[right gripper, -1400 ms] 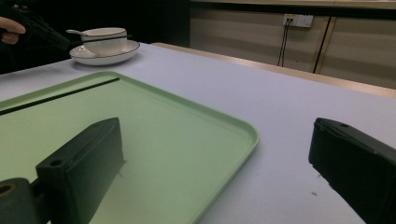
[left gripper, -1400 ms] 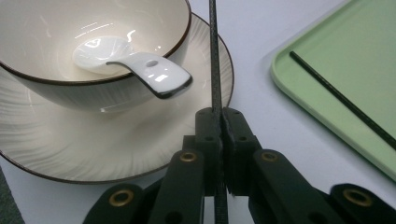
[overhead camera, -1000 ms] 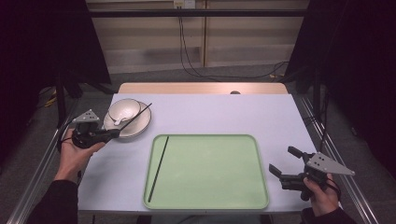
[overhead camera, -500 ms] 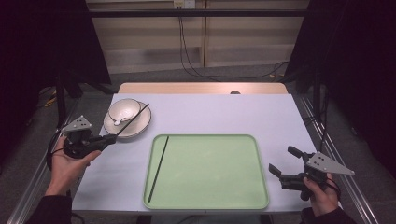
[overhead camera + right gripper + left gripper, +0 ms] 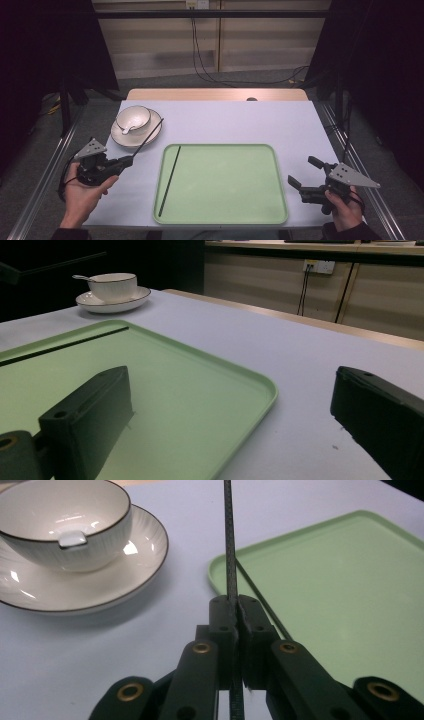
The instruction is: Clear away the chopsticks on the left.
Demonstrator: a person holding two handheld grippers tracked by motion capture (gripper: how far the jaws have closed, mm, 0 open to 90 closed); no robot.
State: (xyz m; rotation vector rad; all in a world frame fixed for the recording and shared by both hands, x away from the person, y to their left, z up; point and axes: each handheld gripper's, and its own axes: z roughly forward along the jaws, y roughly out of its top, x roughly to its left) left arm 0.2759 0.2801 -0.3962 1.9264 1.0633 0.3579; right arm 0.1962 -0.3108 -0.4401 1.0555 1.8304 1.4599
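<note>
No brand, label or readable writing is visible on any item.

The left gripper (image 5: 131, 161) has its jaws pressed together on a thin black chopstick (image 5: 148, 139). In the high view it is held near the front left of the table (image 5: 235, 120), and the chopstick runs from the jaws up toward the saucer (image 5: 155, 123), its far end over the saucer rim. In the left gripper view the chopstick (image 5: 229, 540) is cut off at the top edge, so its tip is not visible there.

A second black chopstick (image 5: 170, 180) lies inside the green tray (image 5: 270, 210), along its left side.

A white bowl (image 5: 133, 118) stands on the saucer; a white spoon (image 5: 129, 131) rests in the bowl, its scoop hidden inside.

The right gripper (image 5: 305, 175) is held over the front right of the table, just beside the tray, jaws spread wide with nothing between them. In the right gripper view both jaws are cut off by the frame edges.
</note>
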